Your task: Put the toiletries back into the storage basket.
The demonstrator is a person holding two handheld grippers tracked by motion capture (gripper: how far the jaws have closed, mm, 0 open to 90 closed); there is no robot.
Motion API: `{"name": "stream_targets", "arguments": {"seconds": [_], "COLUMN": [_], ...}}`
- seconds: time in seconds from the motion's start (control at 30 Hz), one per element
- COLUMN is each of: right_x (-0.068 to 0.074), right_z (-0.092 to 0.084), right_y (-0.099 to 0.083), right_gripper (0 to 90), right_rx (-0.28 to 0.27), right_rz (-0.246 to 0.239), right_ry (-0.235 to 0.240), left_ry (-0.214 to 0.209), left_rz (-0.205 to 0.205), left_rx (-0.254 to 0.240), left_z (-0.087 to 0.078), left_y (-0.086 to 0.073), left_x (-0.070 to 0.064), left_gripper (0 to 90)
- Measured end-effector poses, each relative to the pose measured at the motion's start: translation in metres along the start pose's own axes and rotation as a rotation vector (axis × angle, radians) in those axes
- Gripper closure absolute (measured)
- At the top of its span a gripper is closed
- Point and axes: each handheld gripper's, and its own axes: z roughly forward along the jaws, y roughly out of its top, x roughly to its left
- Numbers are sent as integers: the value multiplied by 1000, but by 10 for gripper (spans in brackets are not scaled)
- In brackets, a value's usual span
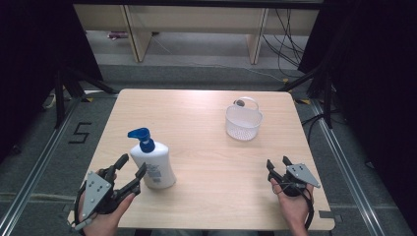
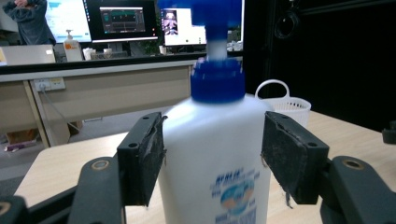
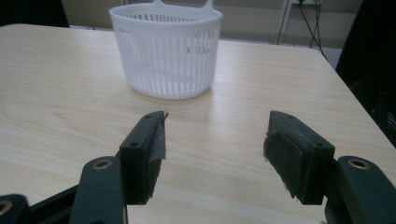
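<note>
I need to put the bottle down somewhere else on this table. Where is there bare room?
Free: the wide strip between the pump bottle and the white basket, the far left corner of the table, and the near middle between the left gripper and right gripper. Crowded: the near left, around the bottle.

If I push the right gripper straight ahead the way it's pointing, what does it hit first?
Most likely the white basket. It stands upright on the table ahead of the open right gripper, slightly left of the jaws' centre line, with bare wood between. Depth is hard to judge.
</note>
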Motion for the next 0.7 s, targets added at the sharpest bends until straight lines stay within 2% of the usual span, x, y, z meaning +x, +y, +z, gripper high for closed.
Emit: {"name": "stream_targets", "arguments": {"seconds": [0.03,0.07,0.13,0.2,0.23,0.27,0.3,0.33,0.37,0.4,0.43,0.6,0.63,0.7], "right_x": [0,-2,-3,-5,-4,-5,-6,-3,-5,-5,-5,-3,-2,-3], "right_z": [0,0,0,1,0,1,0,1,2,2,3,2,2,4], "right_y": [0,-2,-4,-5,-6,-7,-7,-8,-8,-8,-8,-8,-8,-9], "right_gripper": [387,386,387,387,387,387,387,387,387,387,387,387,387,387], "right_rx": [0,31,32,36,42,32,35,37,29,48,44,45,50,35], "right_rz": [0,35,40,30,44,8,2,38,10,18,20,10,26,1], "right_ry": [0,-11,-23,-12,-32,-46,-46,-50,-54,-34,-33,-46,-48,-51], "left_ry": [0,0,-3,-3,-1,-6,-6,-4,-8,-10,-6,13,13,29], "left_rz": [0,6,-1,0,-7,-12,-12,-12,-12,-10,-10,-20,-20,-19], "left_rx": [0,0,0,0,-3,-9,-9,-5,-5,-4,0,9,9,3], "left_z": [0,4,6,8,9,12,12,15,16,18,19,27,27,31], "left_y": [0,5,9,11,12,14,14,15,16,16,17,23,23,27], "left_x": [0,-1,-2,-1,-2,-2,-2,-4,-4,-5,-6,-10,-10,-11], "left_gripper": [383,383,382,381,378,372,371,371,372,371,372,385,386,390]}}
